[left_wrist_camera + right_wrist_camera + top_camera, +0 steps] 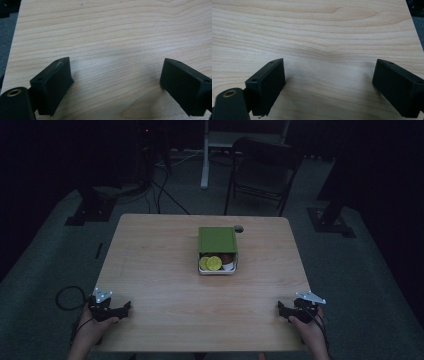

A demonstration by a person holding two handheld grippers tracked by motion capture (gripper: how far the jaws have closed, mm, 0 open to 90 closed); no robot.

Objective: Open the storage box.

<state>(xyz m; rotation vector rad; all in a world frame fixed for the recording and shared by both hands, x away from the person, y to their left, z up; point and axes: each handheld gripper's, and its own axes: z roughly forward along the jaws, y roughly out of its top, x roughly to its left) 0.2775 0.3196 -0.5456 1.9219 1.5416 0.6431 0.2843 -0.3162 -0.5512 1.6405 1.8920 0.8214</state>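
Observation:
A white box (218, 268) with a green lid (217, 239) slid partly back sits near the middle of the wooden table (160, 270); yellow-green round pieces (210, 263) and something brown show in its uncovered part. My left gripper (125, 308) rests at the table's near left corner and my right gripper (281, 308) at the near right corner, both far from the box. In the left gripper view the left gripper (115, 71) stands open over bare wood. In the right gripper view the right gripper (329, 71) stands open over bare wood as well.
A small dark round object (239, 228) lies just behind the box's right corner. A dark folding chair (262, 172) and stand legs are on the carpet beyond the table. The room is dim.

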